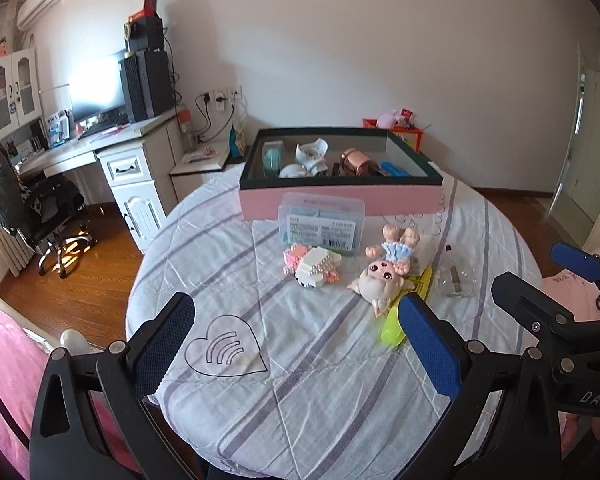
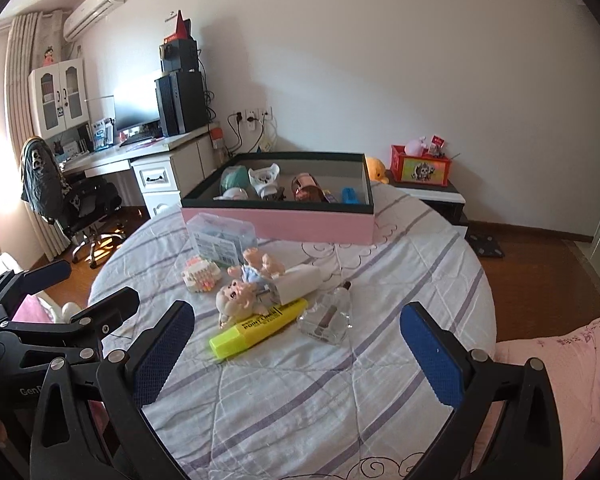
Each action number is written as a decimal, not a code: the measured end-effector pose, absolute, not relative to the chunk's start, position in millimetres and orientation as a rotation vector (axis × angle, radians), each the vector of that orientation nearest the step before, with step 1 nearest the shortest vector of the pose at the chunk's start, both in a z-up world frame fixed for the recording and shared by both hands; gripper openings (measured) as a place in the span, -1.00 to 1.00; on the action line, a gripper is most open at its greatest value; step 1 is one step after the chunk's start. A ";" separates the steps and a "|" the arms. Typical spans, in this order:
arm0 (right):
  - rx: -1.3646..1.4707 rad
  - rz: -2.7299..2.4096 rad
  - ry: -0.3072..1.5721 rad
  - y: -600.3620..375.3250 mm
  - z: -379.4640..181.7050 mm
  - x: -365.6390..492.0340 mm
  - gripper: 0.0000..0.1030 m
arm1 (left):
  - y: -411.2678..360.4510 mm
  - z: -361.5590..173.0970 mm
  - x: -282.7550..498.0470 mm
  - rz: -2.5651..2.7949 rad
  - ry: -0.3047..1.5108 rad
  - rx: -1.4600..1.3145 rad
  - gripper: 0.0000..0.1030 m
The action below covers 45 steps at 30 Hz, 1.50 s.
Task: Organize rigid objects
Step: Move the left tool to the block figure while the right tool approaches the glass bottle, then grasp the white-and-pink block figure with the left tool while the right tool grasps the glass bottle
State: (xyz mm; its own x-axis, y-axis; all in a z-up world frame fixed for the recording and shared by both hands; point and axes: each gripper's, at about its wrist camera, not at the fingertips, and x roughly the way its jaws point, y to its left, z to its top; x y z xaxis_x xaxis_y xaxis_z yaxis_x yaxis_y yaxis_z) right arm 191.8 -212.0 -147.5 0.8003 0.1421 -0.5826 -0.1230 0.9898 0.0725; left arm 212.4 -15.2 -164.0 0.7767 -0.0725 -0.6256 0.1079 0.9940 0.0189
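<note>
A pink box [image 1: 340,198] [image 2: 278,222] with a dark rim stands at the far side of the round table and holds several items. In front of it lie a clear plastic case [image 1: 321,224] [image 2: 220,238], a pink-white brick toy [image 1: 312,266] [image 2: 201,276], a doll [image 1: 384,272] [image 2: 244,288], a yellow highlighter [image 2: 258,326] [image 1: 404,320], a white tube [image 2: 300,284] and a glass bottle [image 2: 326,318] [image 1: 456,278]. My left gripper [image 1: 296,344] is open and empty above the near table. My right gripper [image 2: 298,344] is open and empty, short of the highlighter and bottle.
The table [image 1: 300,380] [image 2: 380,360] has a striped white cloth with a heart drawing [image 1: 226,346]. A desk with monitor and chair [image 1: 40,208] stands left, a red box on a stand [image 2: 420,170] back right. Pink bedding [image 2: 560,360] lies near right.
</note>
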 end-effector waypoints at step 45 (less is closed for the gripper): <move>0.026 0.224 0.805 -235.2 -222.8 279.9 0.05 | -25.1 -226.0 312.9 -0.175 0.831 0.087 0.07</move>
State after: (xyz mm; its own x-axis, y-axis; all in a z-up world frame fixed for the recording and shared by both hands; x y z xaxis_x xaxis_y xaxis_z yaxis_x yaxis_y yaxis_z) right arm 279.9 -235.2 -222.8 0.6707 0.2092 -0.7116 -0.1892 0.9759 0.1086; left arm 312.9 -25.1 -226.0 0.6611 -0.1209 -0.7405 0.1888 0.9820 0.0082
